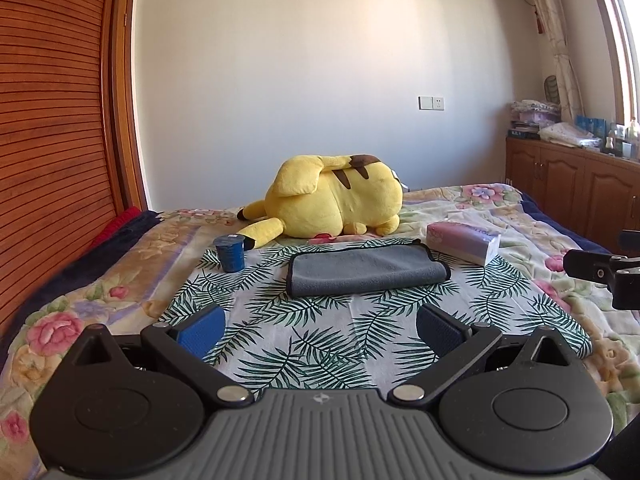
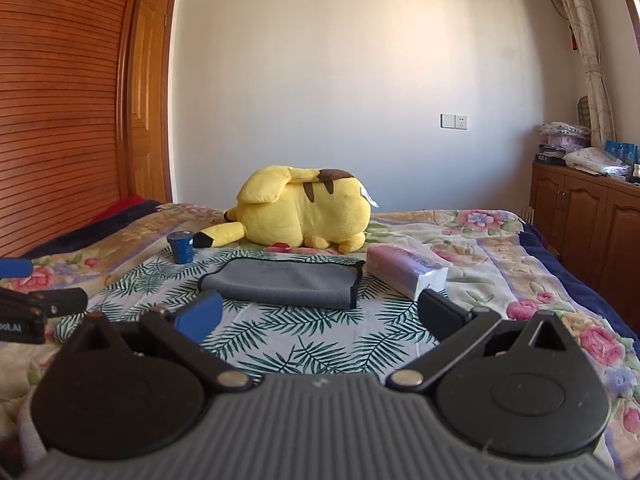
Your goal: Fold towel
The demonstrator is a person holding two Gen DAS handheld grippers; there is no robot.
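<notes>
1. Your left gripper point(image 1: 320, 330) has its jaws spread wide and holds nothing; its blue pads point(image 1: 202, 334) hang over the leaf-print cloth point(image 1: 320, 344), short of the towel.
2. Your right gripper point(image 2: 320, 316) is likewise spread wide with nothing between the jaws, and sits above the same cloth.
3. The grey towel point(image 1: 366, 270) lies flat on the leaf-print cloth, straight ahead of your left jaws and well beyond the fingertips. It looks folded over once, with a rounded fold along the near edge and black trim showing at the left and far edges.
4. From your right jaws the towel point(image 2: 288, 282) lies ahead and slightly toward the left finger, apart from both fingers. Its black-trimmed end faces the right side.
5. A small blue cup point(image 1: 229, 254) stands upright ahead of your left finger, to the left of the towel and apart from it.
6. A pink tissue pack point(image 1: 464, 242) lies beyond and to the right of the towel, just beside its far right corner; from the right wrist view its near end sits just past your right finger.
7. A yellow plush toy point(image 1: 332, 200) lies on its side behind the towel, on the floral bedspread point(image 1: 60, 320).
8. Part of your right gripper shows at the right edge of the left wrist view.
</notes>
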